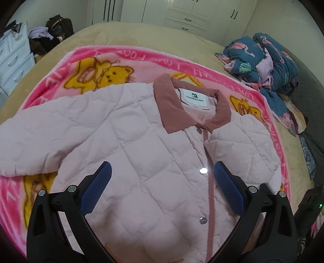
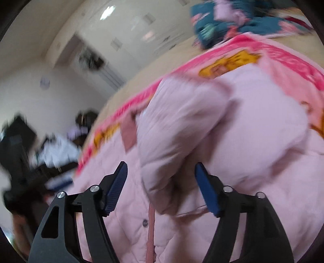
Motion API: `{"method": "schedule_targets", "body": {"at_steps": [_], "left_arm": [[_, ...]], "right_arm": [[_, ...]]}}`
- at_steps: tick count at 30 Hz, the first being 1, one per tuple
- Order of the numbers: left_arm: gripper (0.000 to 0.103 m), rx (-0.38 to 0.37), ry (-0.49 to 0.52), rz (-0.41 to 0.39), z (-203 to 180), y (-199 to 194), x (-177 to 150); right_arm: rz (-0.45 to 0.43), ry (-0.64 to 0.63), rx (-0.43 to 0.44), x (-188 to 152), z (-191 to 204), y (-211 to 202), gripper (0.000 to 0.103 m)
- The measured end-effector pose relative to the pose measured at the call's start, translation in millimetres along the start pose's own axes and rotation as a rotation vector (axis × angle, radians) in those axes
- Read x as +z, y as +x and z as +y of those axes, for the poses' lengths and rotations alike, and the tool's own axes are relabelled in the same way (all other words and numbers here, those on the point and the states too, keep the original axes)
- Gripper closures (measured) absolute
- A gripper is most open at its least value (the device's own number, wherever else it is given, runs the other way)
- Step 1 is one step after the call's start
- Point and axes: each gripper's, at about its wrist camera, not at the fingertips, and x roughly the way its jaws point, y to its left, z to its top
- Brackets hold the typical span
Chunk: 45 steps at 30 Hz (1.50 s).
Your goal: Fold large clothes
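While wide apart, right gripper (image 2: pixel 161 172) straddles sleeve (image 2: pixel 182 131).

The room is evenly lit and fairly bright, soft indoor light with only faint shadows. The left wrist view is sharp; a snap button (image 1: pixel 203 170) on the pink jacket (image 1: pixel 131 131) flares white with glare just right of centre. The right wrist view is smeared by motion blur all over, worst from nine to twelve o'clock, where a ceiling light (image 2: pixel 107 12) shows as a streak. Both views bow outward, with dark corners round the rim.
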Motion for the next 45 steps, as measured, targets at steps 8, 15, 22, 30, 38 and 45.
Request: {"method": "schedule_targets", "body": {"at_steps": [8,15,22,30,38,45], "left_arm": [[0.009,-0.155,-0.101,0.022,7.7,-11.9,11.0],[0.009,-0.299,-0.247,-0.009,37.7,-31.6,19.0],[0.009,-0.337,-0.305,0.05,54.3,-20.4,6.7],[0.009,-0.311,-0.333,0.105,70.9,-4.8,-17.8],[0.009,-0.287,-0.358,0.207,81.8,29.1,-43.0],[0.01,-0.247,-0.319,0.218,71.1,48.6,-60.0]], "right_arm": [[0.001,-0.145,0.01,12.3,39.1,10.2,0.078],[0.076,-0.518,0.008,-36.5,108.2,25.6,0.078],[0.153,-0.669,-0.015,-77.7,133.1,40.8,0.073],[0.217,-0.615,0.062,-89.5,126.4,36.1,0.04],[0.166,-0.538,-0.014,-62.3,87.2,1.9,0.04],[0.102,-0.439,-0.115,-44.1,40.0,-33.0,0.04]]}}
